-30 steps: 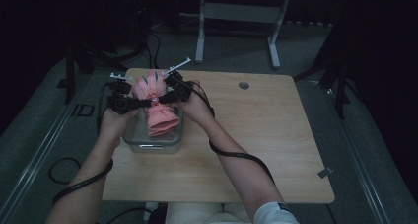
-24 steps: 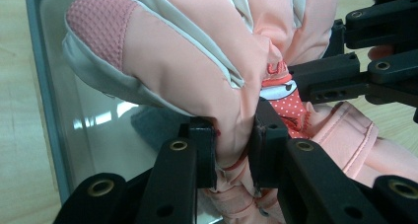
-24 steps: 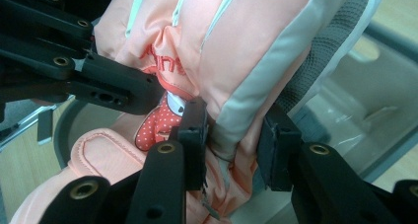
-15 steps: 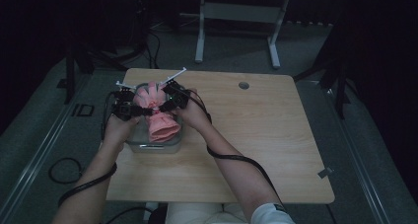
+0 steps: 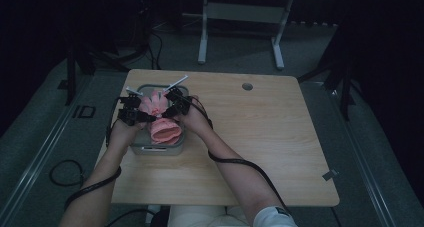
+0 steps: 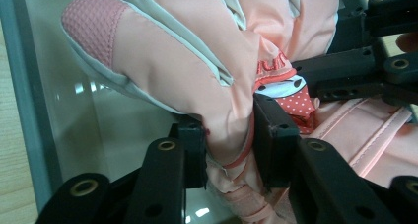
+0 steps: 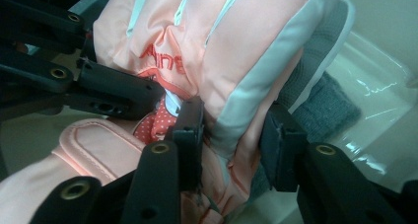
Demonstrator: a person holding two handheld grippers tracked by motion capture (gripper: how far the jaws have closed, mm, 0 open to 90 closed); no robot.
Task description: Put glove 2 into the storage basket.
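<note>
Dark floor and cable runs surround a pale wooden table [image 5: 260, 137] at the centre of the high view. Left of centre on it stands a clear plastic box [image 5: 159, 148] with a grey rim. A pink padded glove [image 5: 159, 118] is being lowered into this box, cuff toward the bottom of the frame, fingers toward the top. The left gripper [image 5: 134, 112] pinches the glove's side; in the left gripper view its jaws bite a fold of pink fabric [image 6: 231, 130] and have just been opening slightly, with cloth between them. The right gripper [image 5: 172, 103] pinches the opposite side; in the right gripper view its jaws clamp the pink and pale-grey edge [image 7: 231, 130] and have likewise just eased, fabric between them. A grey knitted patch [image 7: 323, 100] lies against the box wall at right. Judged step: setting the glove down inside the box. The next move probably calls for spreading both pairs of jaws fully, then lifting clear without dragging the fabric out.
</note>
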